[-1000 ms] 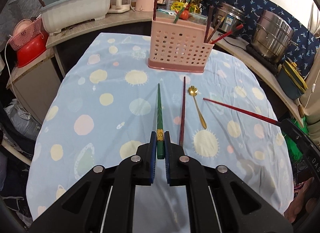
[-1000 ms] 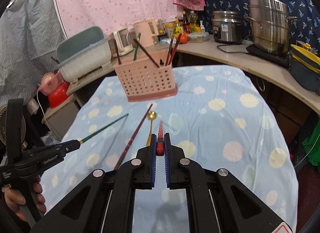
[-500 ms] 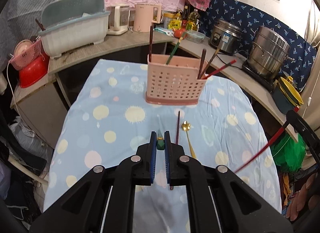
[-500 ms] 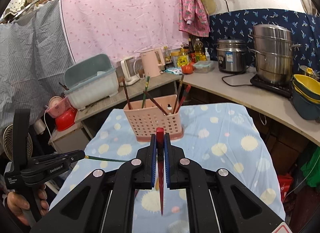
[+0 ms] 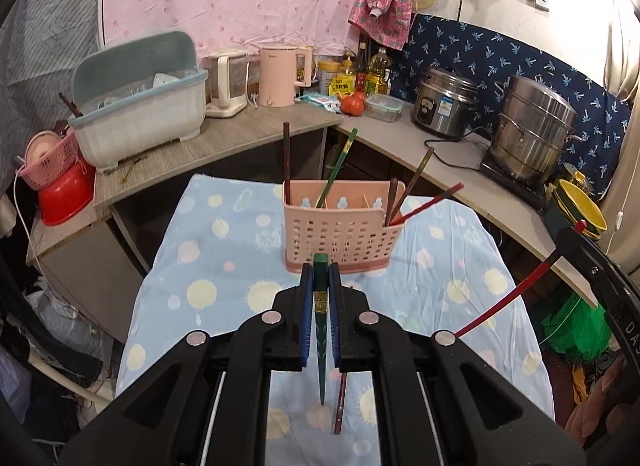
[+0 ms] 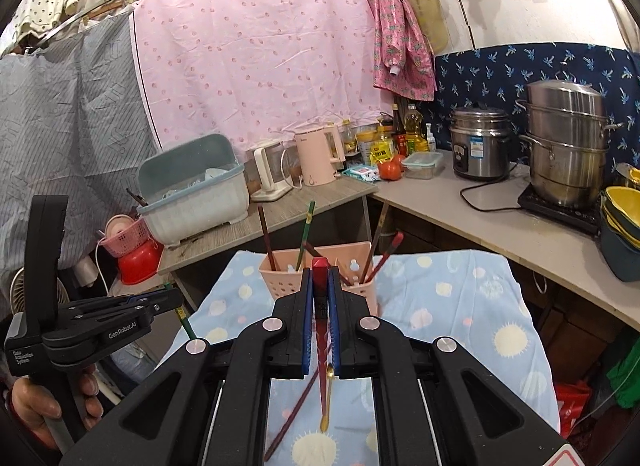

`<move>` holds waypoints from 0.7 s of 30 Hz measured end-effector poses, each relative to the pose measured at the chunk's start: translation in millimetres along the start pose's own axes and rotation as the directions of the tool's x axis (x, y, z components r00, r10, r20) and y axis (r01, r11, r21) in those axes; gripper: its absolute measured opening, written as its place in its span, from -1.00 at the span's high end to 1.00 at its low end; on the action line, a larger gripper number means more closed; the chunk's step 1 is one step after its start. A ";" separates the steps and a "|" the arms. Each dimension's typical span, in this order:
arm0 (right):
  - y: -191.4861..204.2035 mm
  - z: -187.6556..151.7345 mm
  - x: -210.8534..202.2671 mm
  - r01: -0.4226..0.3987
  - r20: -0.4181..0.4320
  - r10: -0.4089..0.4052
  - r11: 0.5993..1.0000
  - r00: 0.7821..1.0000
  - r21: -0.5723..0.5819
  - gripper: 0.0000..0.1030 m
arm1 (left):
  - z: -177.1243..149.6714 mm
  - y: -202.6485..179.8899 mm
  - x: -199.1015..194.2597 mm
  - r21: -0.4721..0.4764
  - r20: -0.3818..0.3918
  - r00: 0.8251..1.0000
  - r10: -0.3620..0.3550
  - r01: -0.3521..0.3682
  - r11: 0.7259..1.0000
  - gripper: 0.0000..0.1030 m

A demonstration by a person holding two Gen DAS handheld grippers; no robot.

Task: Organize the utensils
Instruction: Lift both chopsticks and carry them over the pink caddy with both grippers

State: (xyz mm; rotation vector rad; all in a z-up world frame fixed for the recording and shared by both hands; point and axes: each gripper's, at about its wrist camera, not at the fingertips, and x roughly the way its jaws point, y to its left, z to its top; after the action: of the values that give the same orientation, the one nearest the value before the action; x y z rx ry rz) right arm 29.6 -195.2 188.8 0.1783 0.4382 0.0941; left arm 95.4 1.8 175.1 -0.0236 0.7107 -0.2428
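Both chopsticks have swung from flat to hanging tip-down: left gripper (image 5: 319, 298) clamps the green chopstick (image 5: 321, 350), right gripper (image 6: 320, 308) the red chopstick (image 6: 320, 330) (ready for the pink basket (image 5: 340, 234)).

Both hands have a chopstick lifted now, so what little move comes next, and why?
Probably carry the green chopstick, clamped in the left hand-held gripper, forward over the pink perforated plastic utensil basket: it hangs tip-down above the table, short of the basket, where another green one stands.

"GenRoboLAI" on the left hand-held gripper (image 6: 170, 298) arm, "Data Acquisition System" on its handle block
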 end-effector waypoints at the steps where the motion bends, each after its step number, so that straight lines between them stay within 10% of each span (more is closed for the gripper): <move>1: 0.1 3.4 1.7 -0.001 0.005 0.001 1.000 1.000 -0.004 0.87 | 4.8 -1.5 0.9 0.003 0.006 1.000 0.000 0.000 1.000 0.86; 21: -12.8 120.5 55.1 0.021 0.138 -0.016 0.999 0.990 -0.034 0.87 | 130.2 -10.4 2.6 0.027 0.182 0.983 0.023 -0.028 0.999 0.86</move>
State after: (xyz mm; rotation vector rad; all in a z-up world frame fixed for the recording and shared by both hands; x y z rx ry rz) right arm 131.7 -218.8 270.8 0.1448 0.3003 0.0711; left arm 179.5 -16.8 273.3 -0.0080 0.5254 -0.2233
